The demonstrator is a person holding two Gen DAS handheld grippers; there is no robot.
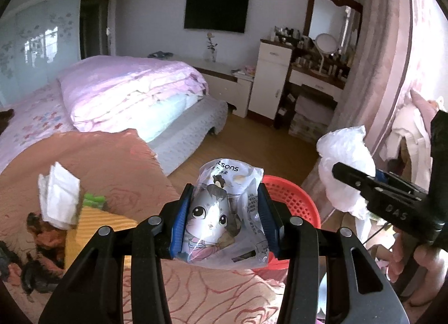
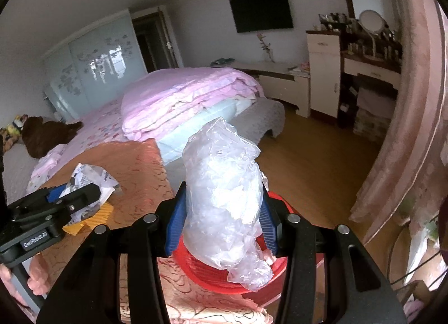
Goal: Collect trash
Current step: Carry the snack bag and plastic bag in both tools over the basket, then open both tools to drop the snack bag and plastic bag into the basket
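The left gripper (image 1: 224, 217) is clamped on a cat-print wrapper (image 1: 224, 212), the right gripper (image 2: 221, 220) on a crumpled clear plastic bag (image 2: 224, 198) — both near the red basket (image 1: 291, 198). Let go too early and the light, floppy plastic could drift onto the bedspread (image 1: 117, 161).

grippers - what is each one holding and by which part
Left gripper: cat-print plastic packet, pinched across its sides at mid-height. Right gripper: crumpled clear plastic bag, pinched across its middle. Both hang above the red basket.
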